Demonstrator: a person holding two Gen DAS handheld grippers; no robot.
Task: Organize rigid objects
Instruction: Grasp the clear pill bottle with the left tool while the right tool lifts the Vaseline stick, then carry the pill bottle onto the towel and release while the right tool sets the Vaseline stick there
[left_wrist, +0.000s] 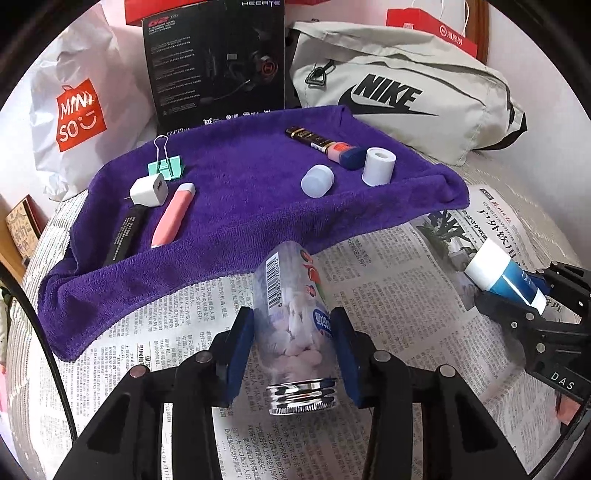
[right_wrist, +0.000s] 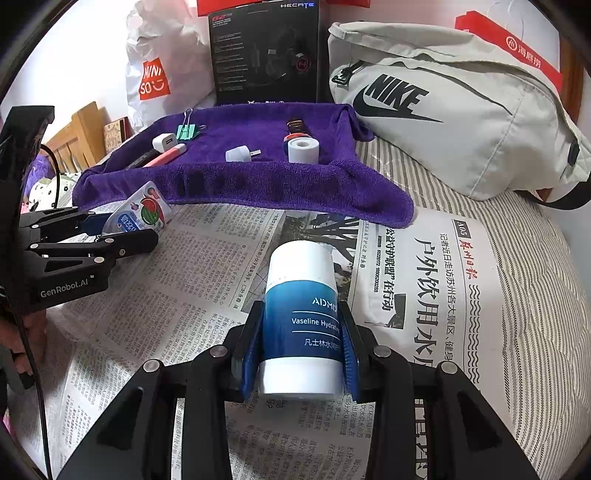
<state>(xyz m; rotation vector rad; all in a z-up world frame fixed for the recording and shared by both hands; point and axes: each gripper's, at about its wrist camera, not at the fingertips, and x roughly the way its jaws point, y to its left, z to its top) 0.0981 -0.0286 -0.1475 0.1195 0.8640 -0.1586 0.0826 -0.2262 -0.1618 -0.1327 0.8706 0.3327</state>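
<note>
We hold the candy bottle (left_wrist: 295, 325) clamped in the left gripper (left_wrist: 291, 354) and the Vaseline tube (right_wrist: 301, 321) in the right gripper (right_wrist: 301, 350), above the newspaper (right_wrist: 192, 280). We judge both should travel level past the purple towel's (left_wrist: 236, 206) near edge, landing clear of neighbours.

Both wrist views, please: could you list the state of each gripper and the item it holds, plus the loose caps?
left gripper: shut on candy bottle
candy bottle: uncapped, threaded neck bare, tablets inside
right gripper: shut on Vaseline tube
Vaseline tube: white cap on
translucent cap: lying loose on purple towel
white cap: loose, standing upright on towel
</note>
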